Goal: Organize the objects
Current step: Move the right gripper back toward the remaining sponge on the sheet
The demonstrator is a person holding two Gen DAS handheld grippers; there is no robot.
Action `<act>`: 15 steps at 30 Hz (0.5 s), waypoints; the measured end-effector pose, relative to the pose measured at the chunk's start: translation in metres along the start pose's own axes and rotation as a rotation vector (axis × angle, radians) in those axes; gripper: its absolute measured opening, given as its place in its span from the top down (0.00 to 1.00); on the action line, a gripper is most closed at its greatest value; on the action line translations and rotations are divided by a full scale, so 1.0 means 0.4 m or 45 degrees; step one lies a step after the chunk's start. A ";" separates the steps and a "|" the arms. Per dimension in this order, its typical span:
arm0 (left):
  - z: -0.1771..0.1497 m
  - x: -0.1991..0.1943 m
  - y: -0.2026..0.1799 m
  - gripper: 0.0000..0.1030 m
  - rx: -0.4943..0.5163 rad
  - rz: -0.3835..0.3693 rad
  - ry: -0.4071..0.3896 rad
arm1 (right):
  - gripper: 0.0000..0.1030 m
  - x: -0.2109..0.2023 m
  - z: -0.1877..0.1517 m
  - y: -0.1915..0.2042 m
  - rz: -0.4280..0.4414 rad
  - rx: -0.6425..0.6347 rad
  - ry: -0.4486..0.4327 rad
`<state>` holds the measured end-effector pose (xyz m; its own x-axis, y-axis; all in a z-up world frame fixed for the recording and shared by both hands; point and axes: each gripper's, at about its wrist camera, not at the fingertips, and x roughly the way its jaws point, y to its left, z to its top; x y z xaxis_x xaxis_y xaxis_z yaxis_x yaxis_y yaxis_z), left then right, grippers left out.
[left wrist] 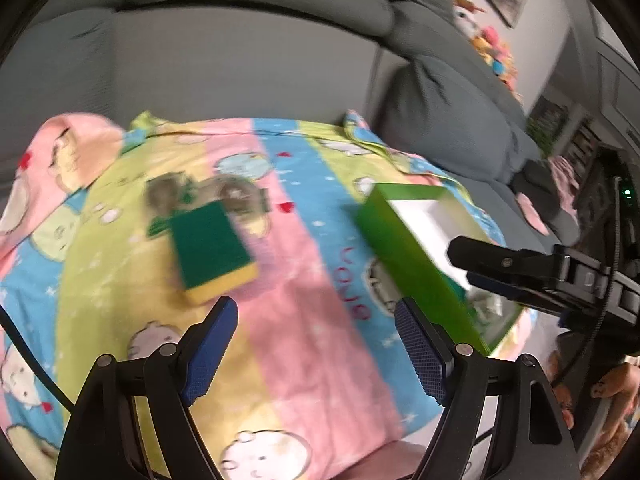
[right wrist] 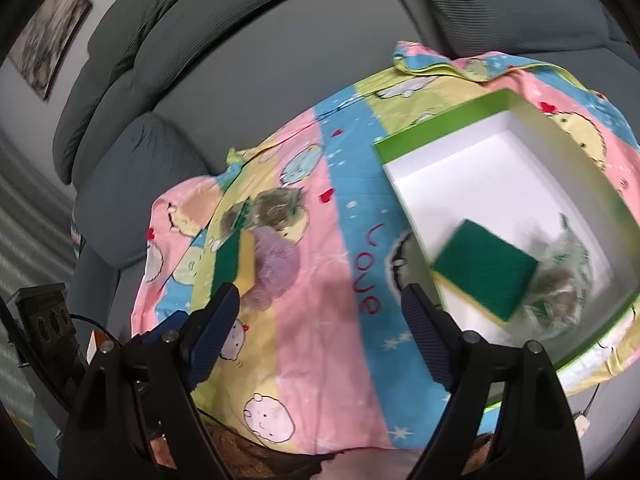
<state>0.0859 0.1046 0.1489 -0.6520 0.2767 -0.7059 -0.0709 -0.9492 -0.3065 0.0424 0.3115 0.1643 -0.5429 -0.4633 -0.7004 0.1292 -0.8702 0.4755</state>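
Nearest us in the left wrist view, the left gripper [left wrist: 316, 314] stands spread wide with nothing between its blue pads [left wrist: 208, 354], over the pastel cartoon blanket [left wrist: 312, 360]. Just beyond its left finger, left of center, a green-and-yellow scouring sponge [left wrist: 214, 252] lies on the blanket, with two blurred packs of steel scourers [left wrist: 204, 196] touching its far edge. At right sits a green box with a white interior [left wrist: 404, 256], and the right gripper [left wrist: 480, 258] reaches in over it from the right edge.

In the right wrist view, the right gripper [right wrist: 320, 302] is likewise spread and empty. To its right, inside the box [right wrist: 440, 124], a second sponge [right wrist: 484, 274] rests beside a bagged scourer [right wrist: 564, 280], the two touching. The first sponge [right wrist: 236, 260] appears at left center on the blanket [right wrist: 316, 340]. A grey sofa [right wrist: 240, 60] fills the upper frame.
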 end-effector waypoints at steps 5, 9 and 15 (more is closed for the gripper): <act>-0.031 -0.003 0.094 0.22 -0.109 0.092 0.008 | 0.19 0.060 0.005 0.081 0.001 -0.095 0.066; -0.056 -0.005 0.161 0.21 -0.194 0.144 0.014 | 0.19 0.115 0.010 0.155 0.021 -0.185 0.126; -0.082 -0.008 0.240 0.21 -0.308 0.178 0.011 | 0.19 0.205 0.022 0.243 0.025 -0.292 0.211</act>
<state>0.1059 0.0175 0.1006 -0.6360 0.1482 -0.7573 0.2023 -0.9150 -0.3490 0.0032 0.1903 0.1579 -0.3979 -0.4854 -0.7785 0.3328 -0.8671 0.3705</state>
